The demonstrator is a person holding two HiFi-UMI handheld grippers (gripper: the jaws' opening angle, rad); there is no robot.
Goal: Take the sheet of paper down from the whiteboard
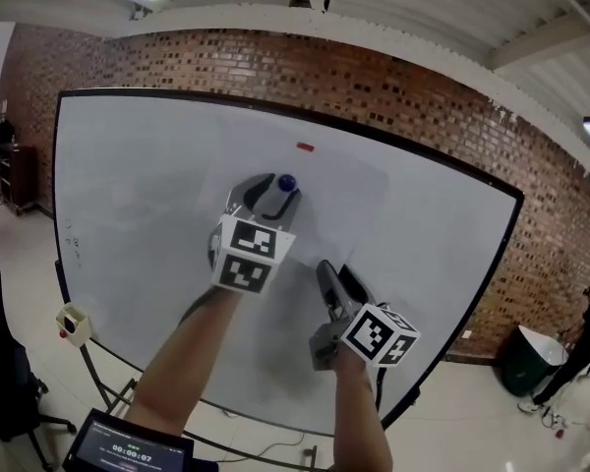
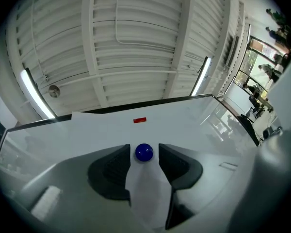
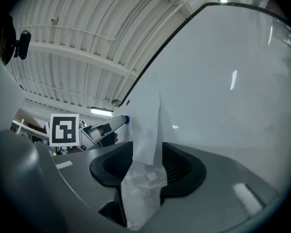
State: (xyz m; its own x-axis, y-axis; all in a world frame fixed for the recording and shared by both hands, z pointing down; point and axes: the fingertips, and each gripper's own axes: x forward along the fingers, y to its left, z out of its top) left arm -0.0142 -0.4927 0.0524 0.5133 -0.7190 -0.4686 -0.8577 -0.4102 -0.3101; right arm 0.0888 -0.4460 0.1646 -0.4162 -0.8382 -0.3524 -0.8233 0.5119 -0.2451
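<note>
A white sheet of paper (image 1: 344, 195) hangs on the whiteboard (image 1: 128, 165), pinned by a small red magnet (image 1: 305, 147) at its top and a round blue magnet (image 1: 286, 182) lower down. My left gripper (image 1: 275, 190) is up at the blue magnet. In the left gripper view that blue magnet (image 2: 144, 152) sits between the open jaws of the left gripper (image 2: 144, 149), with small gaps on both sides. My right gripper (image 1: 334, 273) is lower and to the right. Its view shows the right gripper (image 3: 148, 152) open wide, with the paper's (image 3: 145, 115) lower edge hanging loose between the fingers.
A brick wall (image 1: 393, 87) stands behind the board. A small white holder (image 1: 74, 324) is clipped at the board's lower left, above its metal stand (image 1: 108, 386). A tablet (image 1: 128, 445) lies at the bottom edge. At far right are a person (image 1: 580, 347) and a dark bin (image 1: 526, 357).
</note>
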